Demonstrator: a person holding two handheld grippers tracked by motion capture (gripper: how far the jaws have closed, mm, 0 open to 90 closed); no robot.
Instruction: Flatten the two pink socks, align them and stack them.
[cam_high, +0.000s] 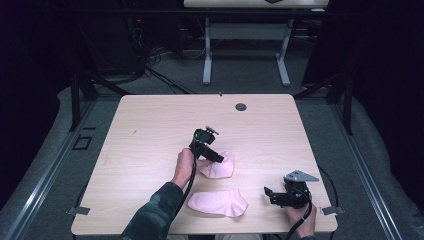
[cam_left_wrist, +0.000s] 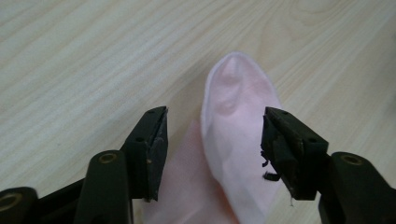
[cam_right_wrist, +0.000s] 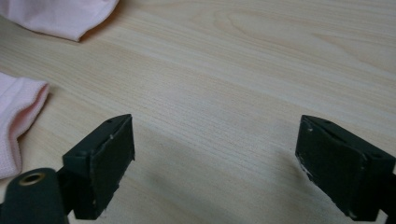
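Note:
Two pink socks lie on the light wooden table (cam_high: 150, 130). The farther sock (cam_high: 222, 167) sits near the middle, and the nearer sock (cam_high: 219, 202) lies flat by the front edge. My left gripper (cam_high: 217, 157) is down at the farther sock. In the left gripper view that sock (cam_left_wrist: 238, 107) lies between the two jaws of the left gripper (cam_left_wrist: 215, 149), with a gap showing at the pads. My right gripper (cam_high: 267, 192) hovers low near the front right corner. In the right gripper view it (cam_right_wrist: 215, 158) stands wide open over bare wood, with sock edges at the left (cam_right_wrist: 14, 121) and top left (cam_right_wrist: 56, 16).
A small round cable hole (cam_high: 241, 106) is set in the table near its far edge. Behind the table stand the legs of another desk (cam_high: 245, 50) and some cables on the grey floor. Dark frame bars flank both sides.

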